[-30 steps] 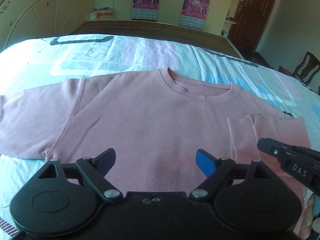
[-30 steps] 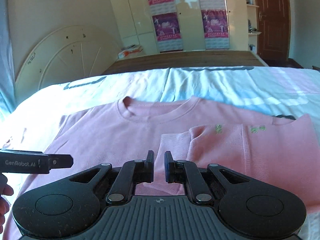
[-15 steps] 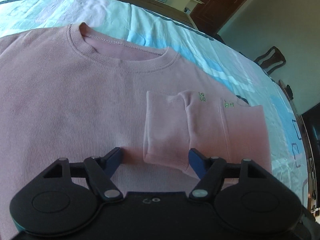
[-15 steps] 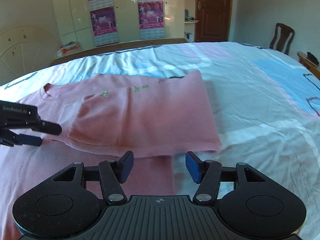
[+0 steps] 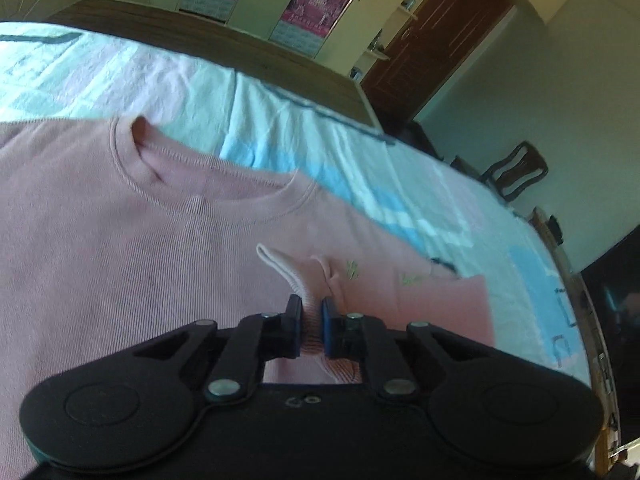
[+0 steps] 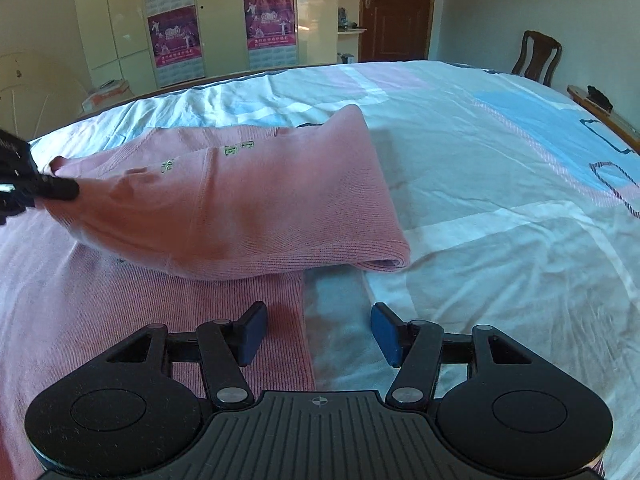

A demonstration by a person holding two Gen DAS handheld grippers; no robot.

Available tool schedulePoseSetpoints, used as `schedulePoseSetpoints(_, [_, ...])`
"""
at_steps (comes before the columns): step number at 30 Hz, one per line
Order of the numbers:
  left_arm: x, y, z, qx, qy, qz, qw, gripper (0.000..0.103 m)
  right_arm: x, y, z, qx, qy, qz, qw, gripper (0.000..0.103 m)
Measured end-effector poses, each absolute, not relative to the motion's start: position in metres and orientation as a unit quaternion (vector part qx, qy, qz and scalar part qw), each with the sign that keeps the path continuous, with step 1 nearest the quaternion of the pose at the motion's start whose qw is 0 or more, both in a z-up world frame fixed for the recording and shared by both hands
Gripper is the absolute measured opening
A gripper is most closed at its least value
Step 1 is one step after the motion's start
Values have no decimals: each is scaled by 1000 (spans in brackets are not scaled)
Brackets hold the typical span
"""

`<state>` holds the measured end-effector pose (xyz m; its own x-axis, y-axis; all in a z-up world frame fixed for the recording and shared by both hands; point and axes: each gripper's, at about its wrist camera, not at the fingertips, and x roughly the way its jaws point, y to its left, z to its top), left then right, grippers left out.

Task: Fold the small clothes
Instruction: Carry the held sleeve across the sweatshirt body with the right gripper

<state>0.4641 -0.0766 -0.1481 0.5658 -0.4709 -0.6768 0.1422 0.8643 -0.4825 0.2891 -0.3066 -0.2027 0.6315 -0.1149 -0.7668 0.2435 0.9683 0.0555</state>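
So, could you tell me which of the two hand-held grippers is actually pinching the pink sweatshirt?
The left hand-held gripper: its jaws are shut on the sweatshirt's folded-over sleeve cuff. The right hand-held gripper is open, holding nothing.

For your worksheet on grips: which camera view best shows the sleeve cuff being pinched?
The left wrist view: the left gripper is shut on the ribbed sleeve cuff, seen close between its pads. The right wrist view shows that pinch only small at the left edge, while the right gripper is open.
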Motion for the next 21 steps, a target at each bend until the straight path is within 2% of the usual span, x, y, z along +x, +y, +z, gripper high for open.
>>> schedulePoseSetpoints(5, [467,-37,-91,-203,354,-172,897,9,302,-306,-204,86,413,-112,900,57])
schedulePoseSetpoints(10, [468,17,-89,-187,345,-108,914,9,319,-302,-204,104,400,-110,904,57])
schedulePoseSetpoints(11, [467,27,-95,-186,351,-95,913,9,321,-300,-203,104,397,-107,906,46])
schedulePoseSetpoints(12, [466,39,-103,-181,357,-79,913,9,323,-298,-203,101,396,-101,907,25])
schedulePoseSetpoints(13, [464,46,-112,-172,366,-65,912,9,324,-295,-203,96,397,-95,908,17])
schedulePoseSetpoints(18, [459,65,-163,-163,424,-31,891,3,318,-294,-204,80,395,-104,909,13])
schedulePoseSetpoints(21, [448,62,-180,-136,446,-27,884,4,313,-297,-208,81,402,-105,906,13])
